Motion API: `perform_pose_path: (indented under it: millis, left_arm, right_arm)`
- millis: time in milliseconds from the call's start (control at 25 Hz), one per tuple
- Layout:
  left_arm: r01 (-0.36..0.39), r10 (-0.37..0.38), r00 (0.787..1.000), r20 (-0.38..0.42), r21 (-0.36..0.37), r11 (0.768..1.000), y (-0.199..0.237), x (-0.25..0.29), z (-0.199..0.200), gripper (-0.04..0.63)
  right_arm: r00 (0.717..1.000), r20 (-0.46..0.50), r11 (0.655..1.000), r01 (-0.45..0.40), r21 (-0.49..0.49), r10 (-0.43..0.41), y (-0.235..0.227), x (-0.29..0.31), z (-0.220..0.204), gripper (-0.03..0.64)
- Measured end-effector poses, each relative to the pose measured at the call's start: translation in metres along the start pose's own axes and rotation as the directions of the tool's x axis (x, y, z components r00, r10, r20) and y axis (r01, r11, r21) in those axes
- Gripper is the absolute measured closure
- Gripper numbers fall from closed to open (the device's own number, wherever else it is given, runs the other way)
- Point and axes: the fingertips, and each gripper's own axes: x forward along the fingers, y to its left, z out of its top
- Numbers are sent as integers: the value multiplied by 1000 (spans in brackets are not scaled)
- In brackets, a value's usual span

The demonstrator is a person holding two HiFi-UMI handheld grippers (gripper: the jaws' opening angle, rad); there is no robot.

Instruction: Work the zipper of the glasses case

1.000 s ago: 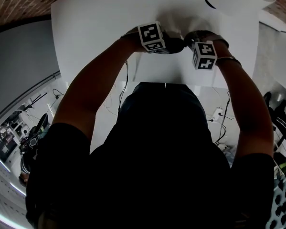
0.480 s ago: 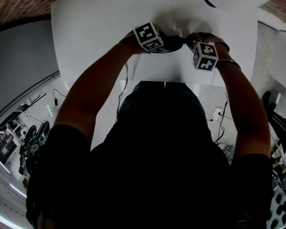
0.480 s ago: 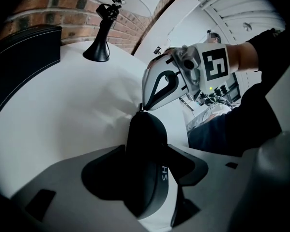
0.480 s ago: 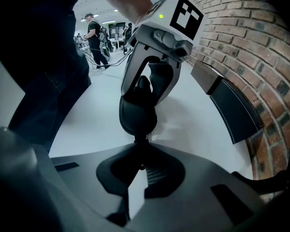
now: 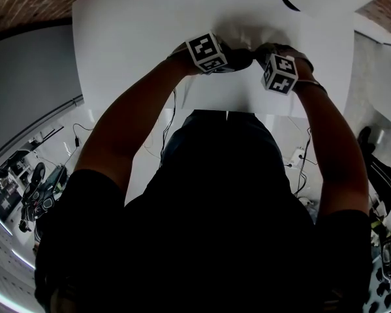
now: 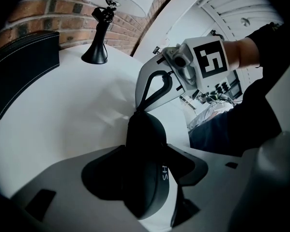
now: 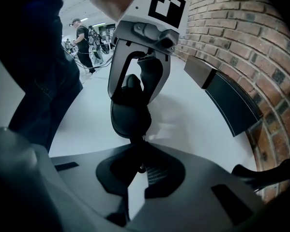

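Rolls a touch at both wrists since a second ago, otherwise stays put. Grips case [image 6: 144, 129] in left claw [image 6: 145, 170], over worktop [image 5: 136, 38] middle. Pinches pull [image 7: 137, 151] in clenched right claw [image 7: 140, 173]. Likely mid-zip. Next, draw pull steadily along track, bracing case.

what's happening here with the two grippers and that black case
A person is working on a black glasses case with two handheld grippers over a white table. The left gripper is clamped across the case body. The right gripper is shut on the zipper pull at its end. How far the zipper is open can't be seen.
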Motion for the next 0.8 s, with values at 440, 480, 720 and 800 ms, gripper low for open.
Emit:
perform_pose_path:
  millis: [440, 480, 720, 800]
  left_arm:
    - [-4, 4, 1000, -3, 27, 1000, -1, 1, -1, 308]
    - [-4, 4, 1000, -2, 27, 1000, -1, 1, -1, 309]
    - [-10, 10, 1000, 10, 15, 1000, -1, 1, 0, 308]
    - [-21, 21, 1000, 15, 7, 1000, -1, 1, 1, 308]
  right_arm:
    - [998, -36, 996, -46, -75, 44, -1, 7, 8, 611]
    - [998, -41, 994, -54, -93, 50, 0, 6, 10, 613]
    - [996, -51, 991, -74, -111, 69, 2, 1, 4, 619]
    - [996, -47, 993, -77, -84, 73, 5, -2, 0, 620]
